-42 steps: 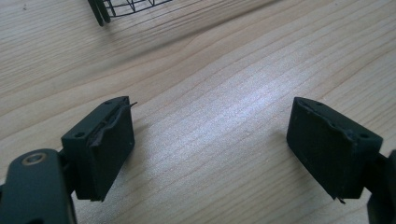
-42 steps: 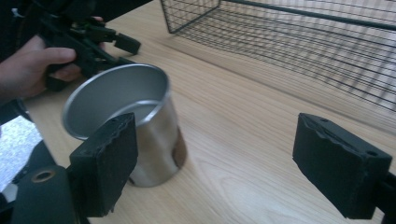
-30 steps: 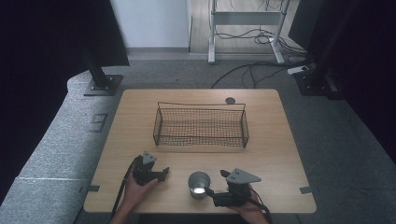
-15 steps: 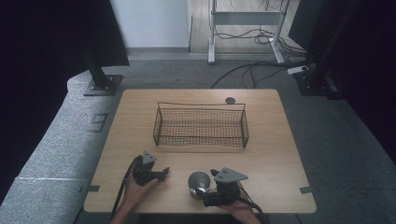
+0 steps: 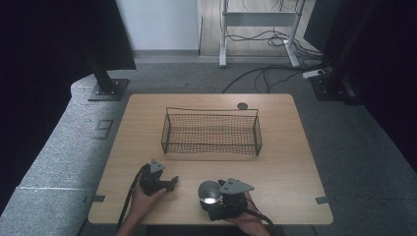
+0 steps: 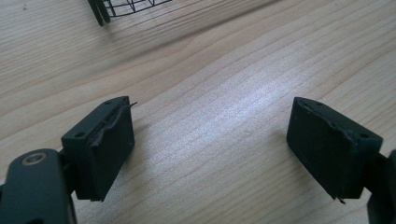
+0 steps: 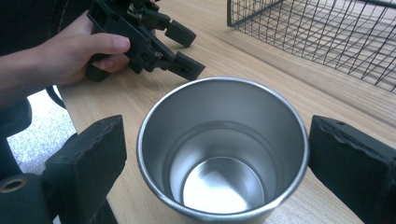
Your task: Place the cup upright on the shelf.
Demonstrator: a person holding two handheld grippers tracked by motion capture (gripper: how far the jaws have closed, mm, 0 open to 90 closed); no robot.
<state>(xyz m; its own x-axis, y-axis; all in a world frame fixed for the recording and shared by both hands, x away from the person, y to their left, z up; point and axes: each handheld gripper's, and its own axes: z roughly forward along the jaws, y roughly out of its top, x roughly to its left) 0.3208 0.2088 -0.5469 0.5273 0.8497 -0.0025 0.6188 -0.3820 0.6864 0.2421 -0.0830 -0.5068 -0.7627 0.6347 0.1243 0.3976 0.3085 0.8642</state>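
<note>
On the light wooden table (image 5: 290,162), the left tongs (image 5: 171,184) are resting left of the shiny steel cup (image 5: 209,192), jaws spread wide over bare wood. The cup is standing upright near the table's front edge, between the right tongs' (image 7: 219,154) wide-open jaws. The black wire basket (image 5: 211,132) is sitting behind the cup.

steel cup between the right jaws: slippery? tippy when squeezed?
Probably slippery: the steel cup has smooth, shiny walls. It stands upright and looks empty, so likely light and easily nudged. The right gripper straddles it, jaws apart, so an even squeeze seems possible.
</note>
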